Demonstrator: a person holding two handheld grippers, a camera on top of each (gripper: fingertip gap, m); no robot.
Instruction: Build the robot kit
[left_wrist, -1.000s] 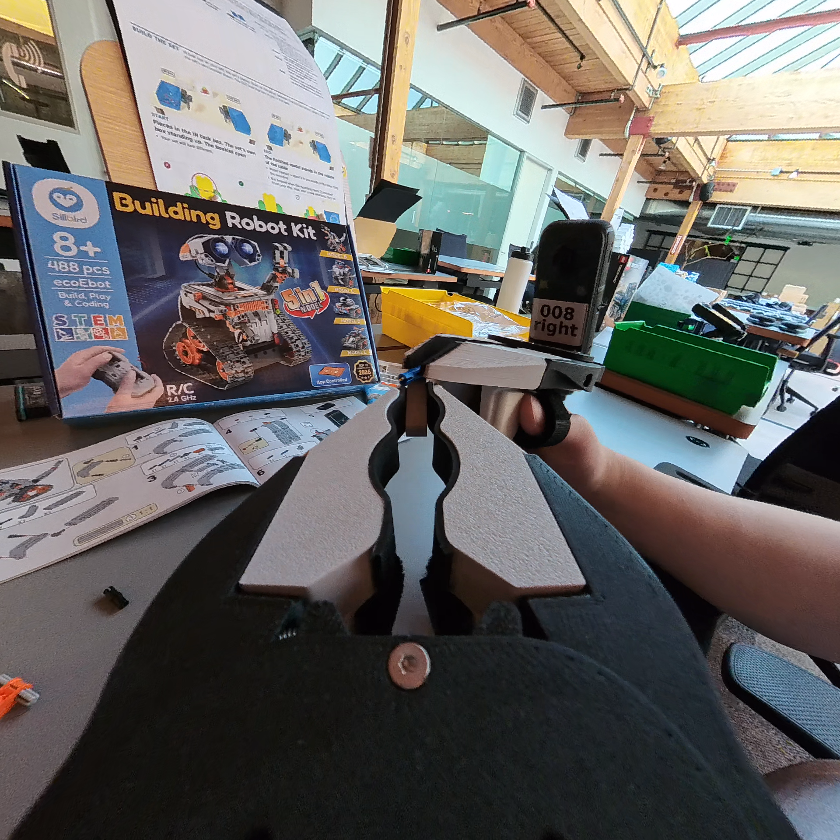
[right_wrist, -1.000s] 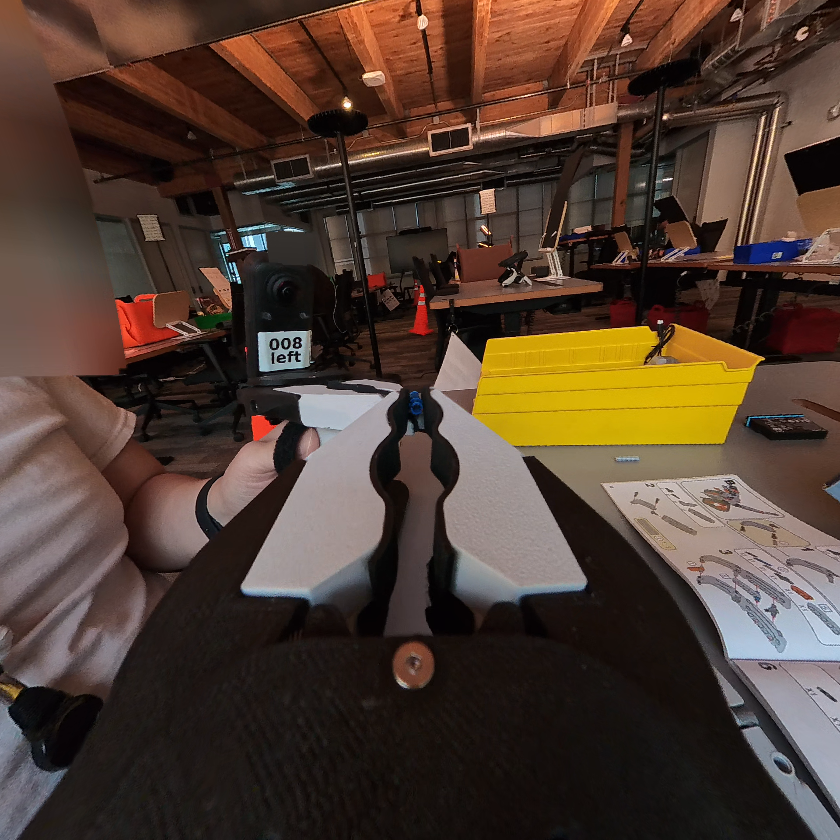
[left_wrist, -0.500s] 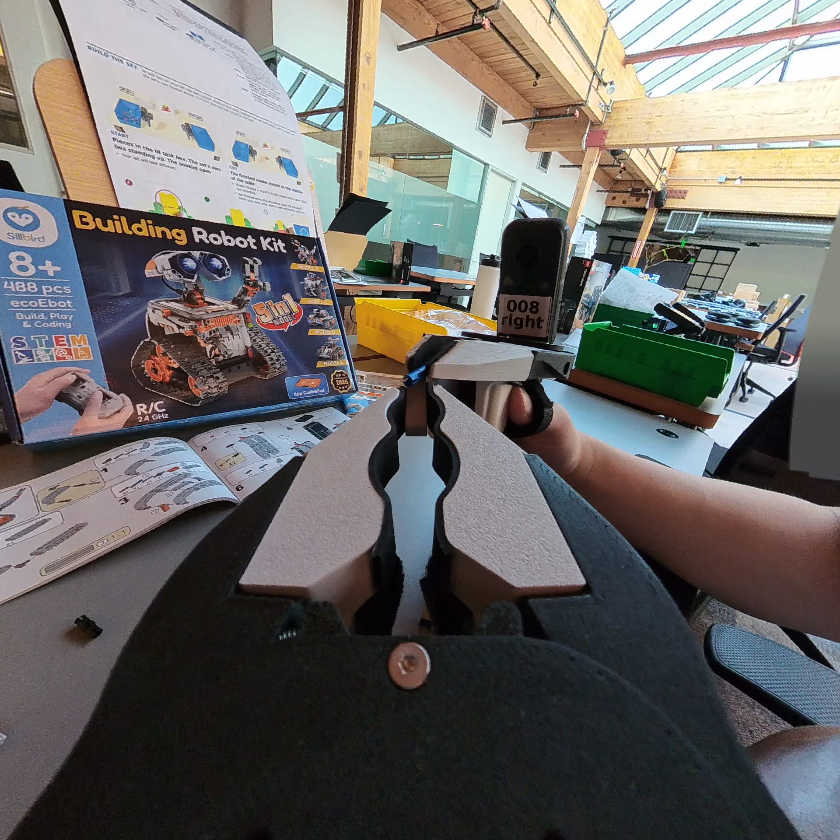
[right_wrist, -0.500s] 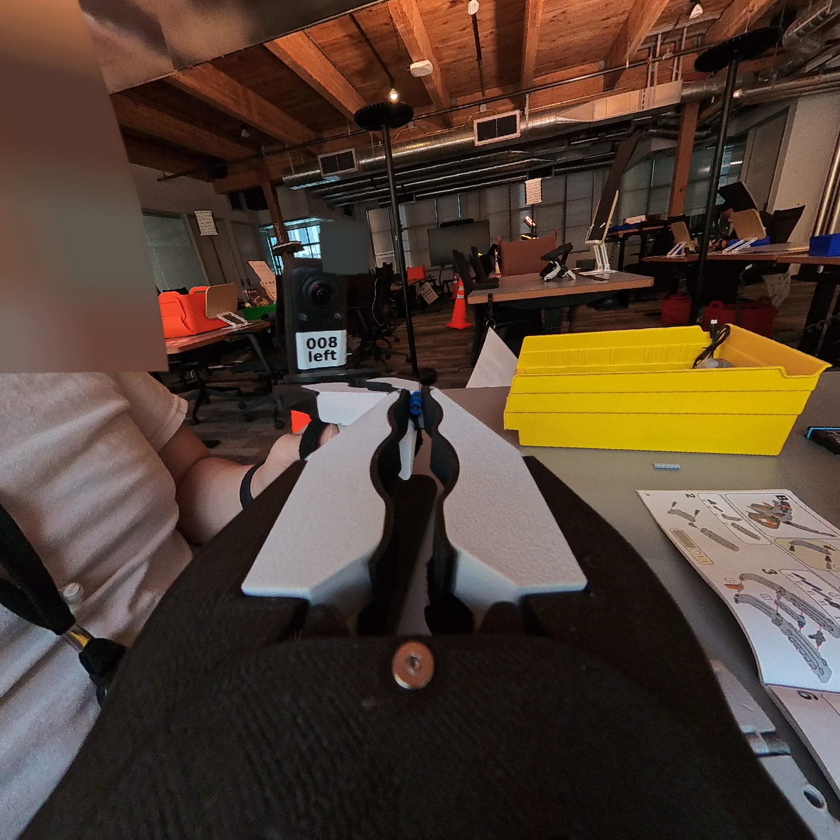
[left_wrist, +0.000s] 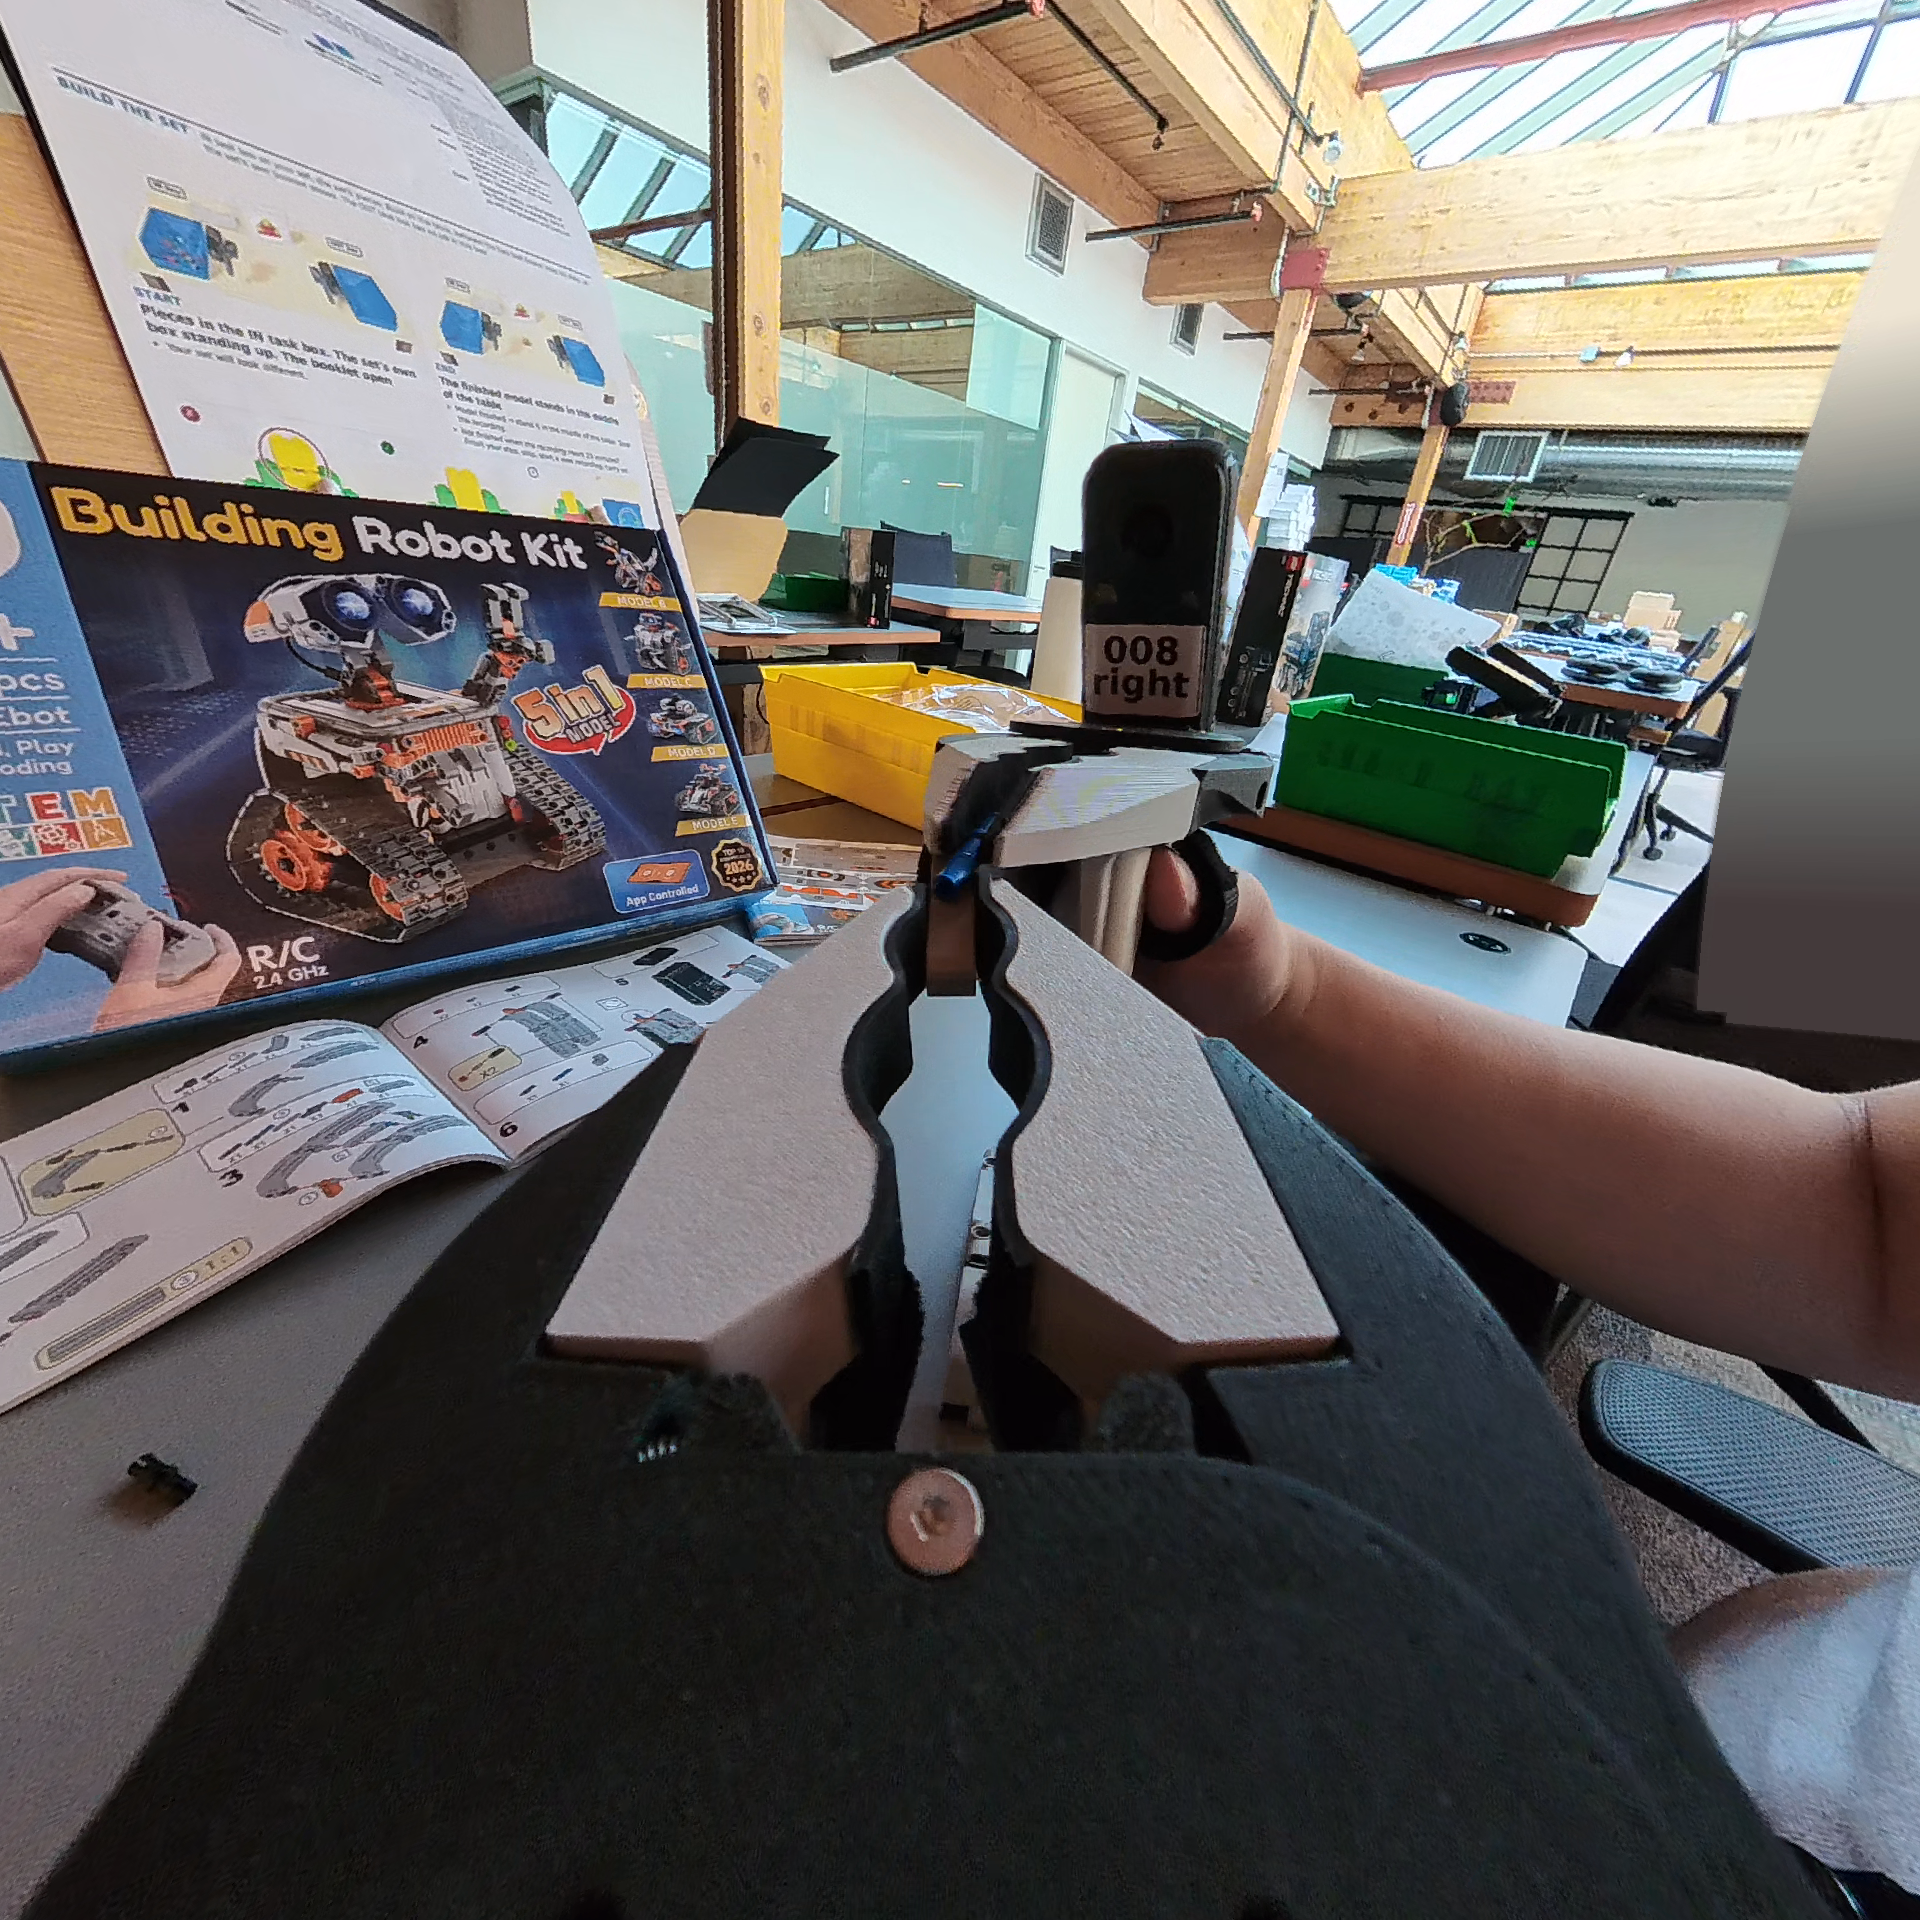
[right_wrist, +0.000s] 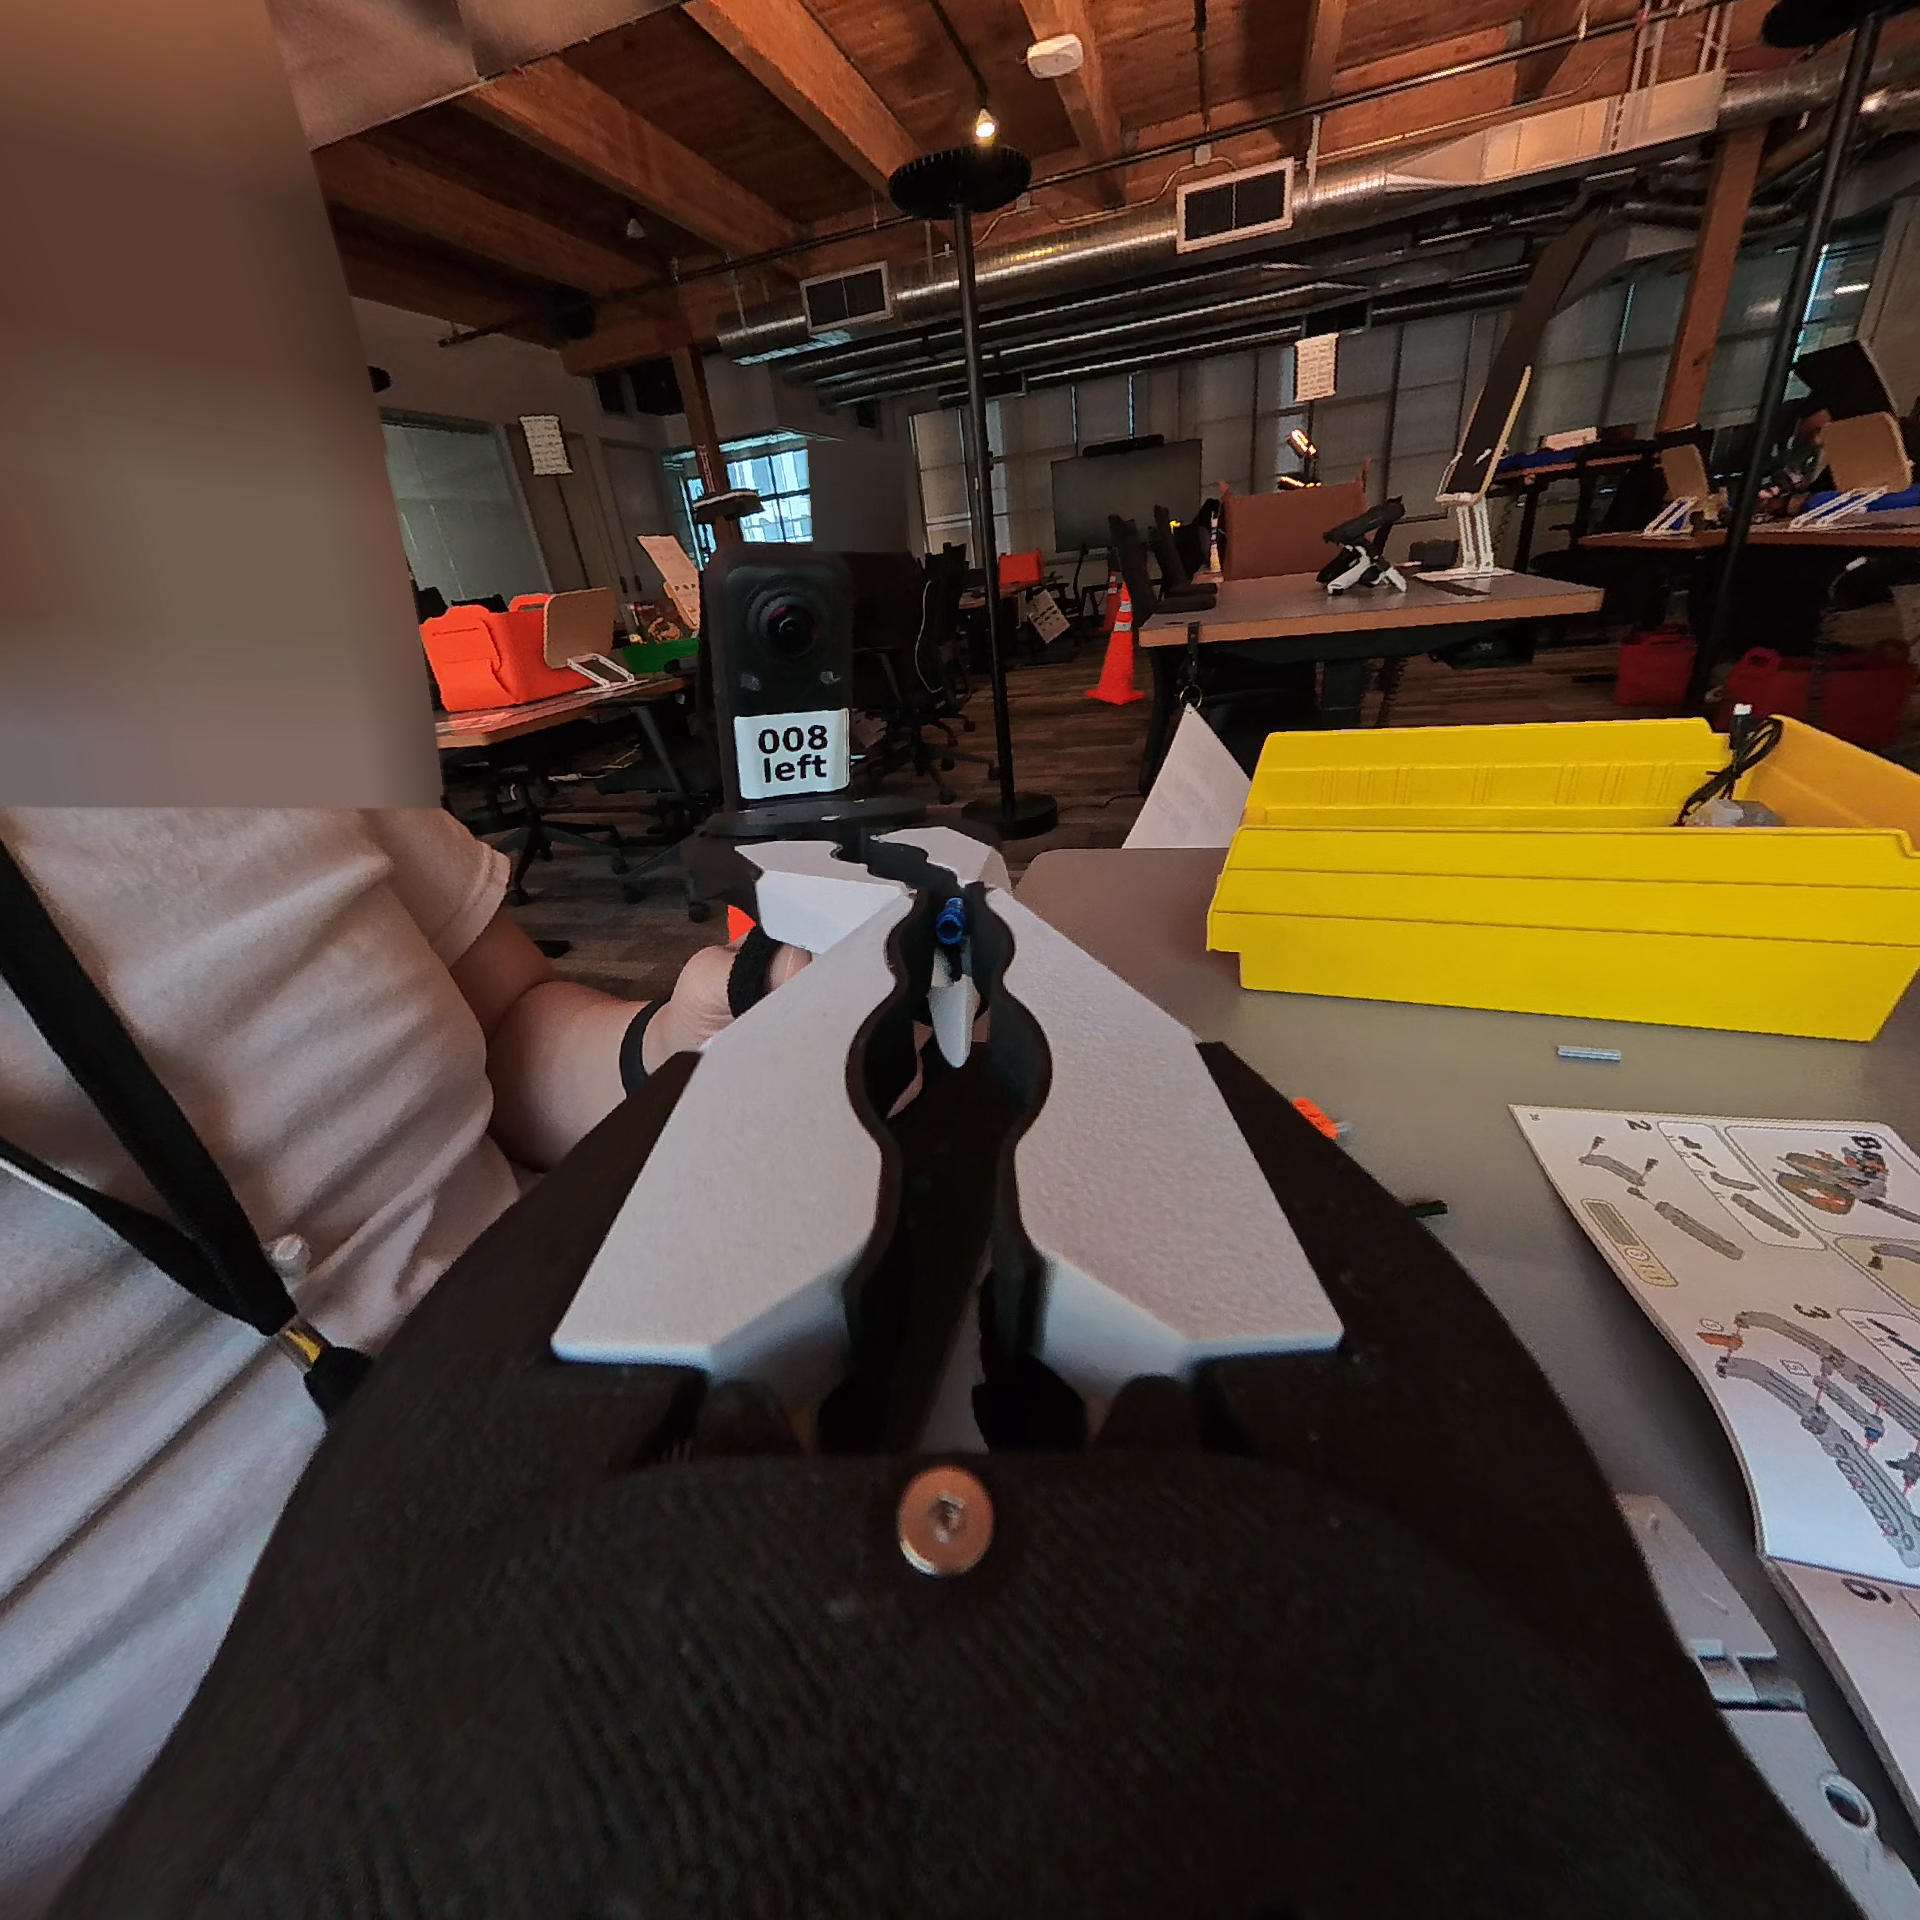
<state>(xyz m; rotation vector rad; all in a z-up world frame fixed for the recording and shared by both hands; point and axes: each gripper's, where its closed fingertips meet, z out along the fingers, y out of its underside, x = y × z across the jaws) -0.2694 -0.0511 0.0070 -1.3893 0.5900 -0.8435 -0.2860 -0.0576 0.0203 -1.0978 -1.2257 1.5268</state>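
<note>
Leftmost, along the far edge of the grey table (left_wrist: 125, 1662): glossy cardboard kit box (left_wrist: 364, 727) stood on its long side, open paper booklet (left_wrist: 312, 1122) flat in front of it, tiny black plastic piece (left_wrist: 161, 1475) nearer the front edge.

Then, mid-view and raised off the table, left tongs (left_wrist: 948, 920) clenched on a pale flat piece (left_wrist: 948, 956): thin, hard-looking, held upright, upper end about level with the tips.

Just beyond and slightly above, a short blue pin (left_wrist: 961, 854): round, smooth plastic, long axis slanting down-left toward that upper end. Touching or a hair apart, cannot tell. Pinched by its far end in the right tongs (left_wrist: 971, 821), which face the left pair almost tip to tip, neither hand clearly the nearer.

Seen along the right tongs instead: pin end-on, ridged collar showing, pale piece directly beneath it and narrowing to a point.

Grainy pale shells on all four fingers, with black soft-looking pads cut in a wavy line.

Further right, toward the far corner: rigid ribbed yellow bin (right_wrist: 1558, 935), with a small grey rod (right_wrist: 1588, 1055) and an orange bit (right_wrist: 1314, 1117) loose on the table before it.
</note>
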